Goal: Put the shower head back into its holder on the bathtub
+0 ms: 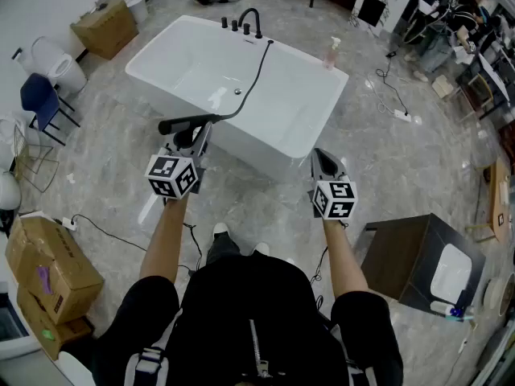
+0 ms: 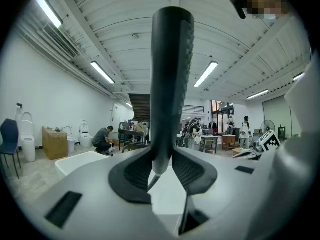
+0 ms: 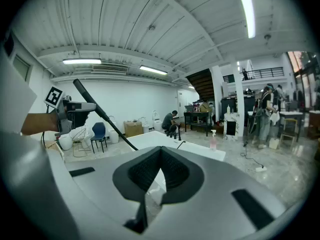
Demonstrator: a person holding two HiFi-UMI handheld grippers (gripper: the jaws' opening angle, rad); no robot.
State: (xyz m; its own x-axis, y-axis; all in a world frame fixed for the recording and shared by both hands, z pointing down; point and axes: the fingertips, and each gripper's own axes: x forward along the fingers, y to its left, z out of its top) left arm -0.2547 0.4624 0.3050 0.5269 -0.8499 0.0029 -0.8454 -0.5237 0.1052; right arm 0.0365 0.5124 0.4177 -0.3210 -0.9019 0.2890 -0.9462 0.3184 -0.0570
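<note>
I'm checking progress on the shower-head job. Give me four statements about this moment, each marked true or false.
1. The left gripper is clamped on the black shower head. True.
2. The right gripper holds the hose. False: its jaws are together with nothing between them.
3. The shower head sits in its holder on the bathtub. False: it is in the left gripper, away from the tap end.
4. A black hose runs from the shower head to the tub's tap end. True.

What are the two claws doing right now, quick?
Left claw: closed on the shower head.
Right claw: closed, holding nothing.
</note>
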